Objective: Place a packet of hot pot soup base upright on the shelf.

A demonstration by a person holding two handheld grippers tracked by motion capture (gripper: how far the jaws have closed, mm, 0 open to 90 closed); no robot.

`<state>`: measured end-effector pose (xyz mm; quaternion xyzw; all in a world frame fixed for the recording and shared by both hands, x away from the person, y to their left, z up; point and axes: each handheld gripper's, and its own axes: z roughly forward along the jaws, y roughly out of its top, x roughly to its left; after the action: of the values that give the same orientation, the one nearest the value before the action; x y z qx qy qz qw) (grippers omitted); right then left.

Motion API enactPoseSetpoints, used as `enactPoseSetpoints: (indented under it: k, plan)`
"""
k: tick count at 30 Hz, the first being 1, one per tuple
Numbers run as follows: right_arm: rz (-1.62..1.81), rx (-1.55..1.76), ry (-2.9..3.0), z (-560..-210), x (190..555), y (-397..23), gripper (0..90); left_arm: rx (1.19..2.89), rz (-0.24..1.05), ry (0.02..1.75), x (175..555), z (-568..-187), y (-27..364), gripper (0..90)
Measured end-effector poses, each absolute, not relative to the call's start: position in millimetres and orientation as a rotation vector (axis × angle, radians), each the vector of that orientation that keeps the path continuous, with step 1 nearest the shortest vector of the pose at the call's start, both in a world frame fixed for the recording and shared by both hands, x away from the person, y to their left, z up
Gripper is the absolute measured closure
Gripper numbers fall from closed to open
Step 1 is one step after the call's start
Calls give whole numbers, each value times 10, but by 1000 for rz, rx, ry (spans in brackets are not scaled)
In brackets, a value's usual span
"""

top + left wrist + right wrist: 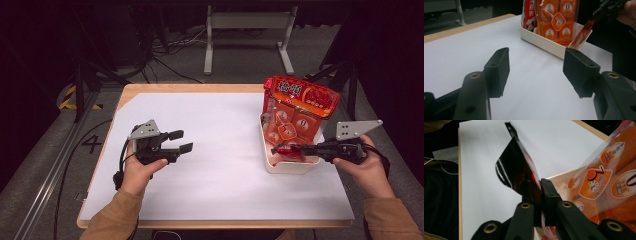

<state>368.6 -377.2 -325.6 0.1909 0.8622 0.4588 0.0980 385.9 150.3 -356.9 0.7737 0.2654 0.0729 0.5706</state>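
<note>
The orange packet (556,20) carries a white diamond badge with a large "3" and a round label with "0" beside it. In the right gripper view, the same packet (609,177) shows the "3" above a small clock drawing, with Chinese characters too small to read. A dark "4" (92,144) is marked on the floor left of the table.

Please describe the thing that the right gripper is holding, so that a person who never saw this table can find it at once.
On the right side of the white-covered wooden table stands a white rectangular plastic tray with a large orange-red food bag leaning upright in it. At the tray's near end the right gripper is shut on a small glossy red-and-black sachet. It is far smaller, darker and flatter than the bag.
</note>
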Motion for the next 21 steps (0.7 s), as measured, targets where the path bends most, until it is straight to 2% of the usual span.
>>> enactPoseSetpoints:
  k: [5,12,15,16,17,18,21]
  plan:
    - [1343,580,2547,-3270,3687,-3777,756,1813,174,627,3867,-3574,1519,393]
    - [1245,623,2547,-3288,3671,-3769,757,1813,163,634,3867,-3586,1529,393]
    - [1211,649,2547,-3318,3662,-3798,719,1811,161,636,3866,-3586,1543,393]
    - [1209,655,2539,-3321,3652,-3812,672,1811,161,636,3868,-3587,1549,393]
    - [1209,655,2539,-3321,3652,-3812,672,1811,161,636,3868,-3587,1549,393]
    - [1251,651,2504,-3305,3624,-3817,517,1809,157,638,3870,-3592,1551,392]
    - [1303,645,2445,-3241,3592,-3795,401,1812,168,636,3871,-3593,1549,390]
